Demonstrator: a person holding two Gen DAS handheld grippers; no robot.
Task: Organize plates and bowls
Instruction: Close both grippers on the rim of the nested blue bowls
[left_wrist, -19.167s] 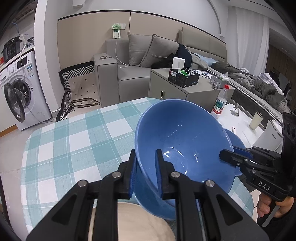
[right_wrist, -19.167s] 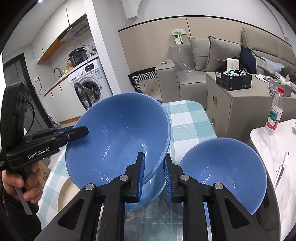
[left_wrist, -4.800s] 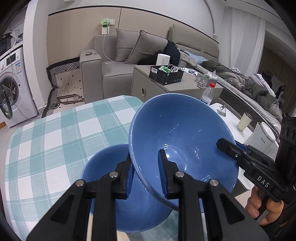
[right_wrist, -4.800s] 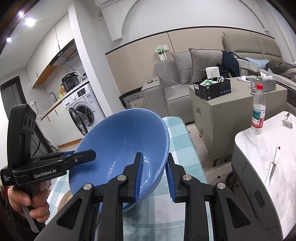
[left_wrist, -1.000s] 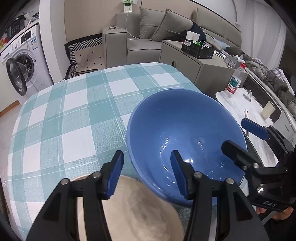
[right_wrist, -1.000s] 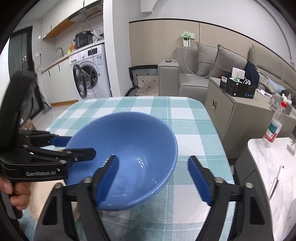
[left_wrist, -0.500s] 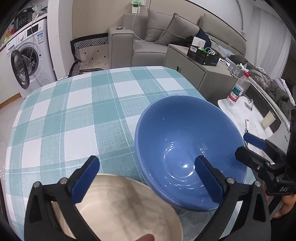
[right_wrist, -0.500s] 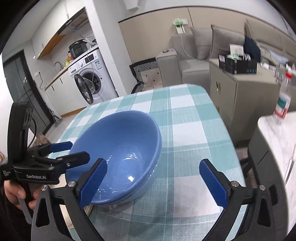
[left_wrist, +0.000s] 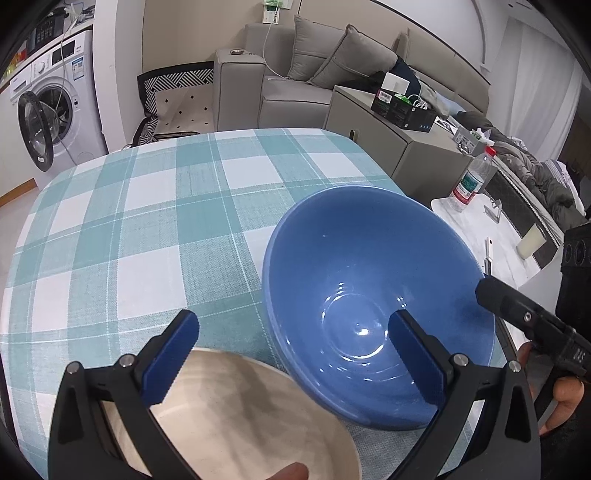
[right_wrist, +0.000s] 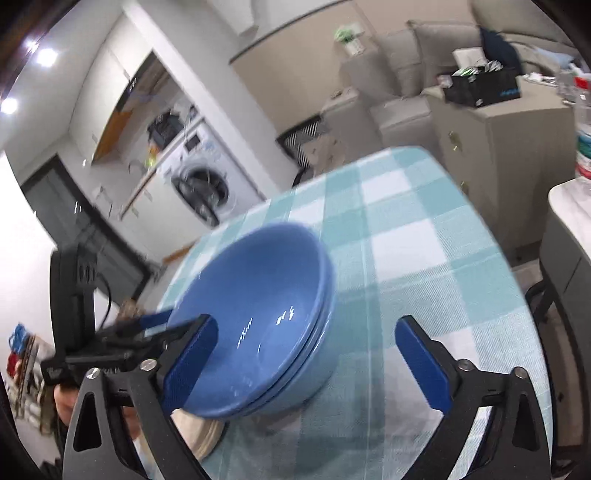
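A living room with a grey sofa (left_wrist: 332, 70) and a washing machine (left_wrist: 48, 114) surrounds the bench (left_wrist: 155, 206), which wears a teal-and-white checked cloth. On it sit the stacked blue bowls (left_wrist: 369, 295) (the right wrist view shows two or more rims nested, the exact count unclear), just beside a beige plate (left_wrist: 236, 417) that the frame's lower edge cuts off. The left gripper (left_wrist: 291, 354) is spread wide and holds nothing, one finger over the plate, the other over the bowls. The right gripper (right_wrist: 310, 358) also gapes wide and grips nothing, and its view is motion-blurred, so whether its fingers touch the bowls is unclear.
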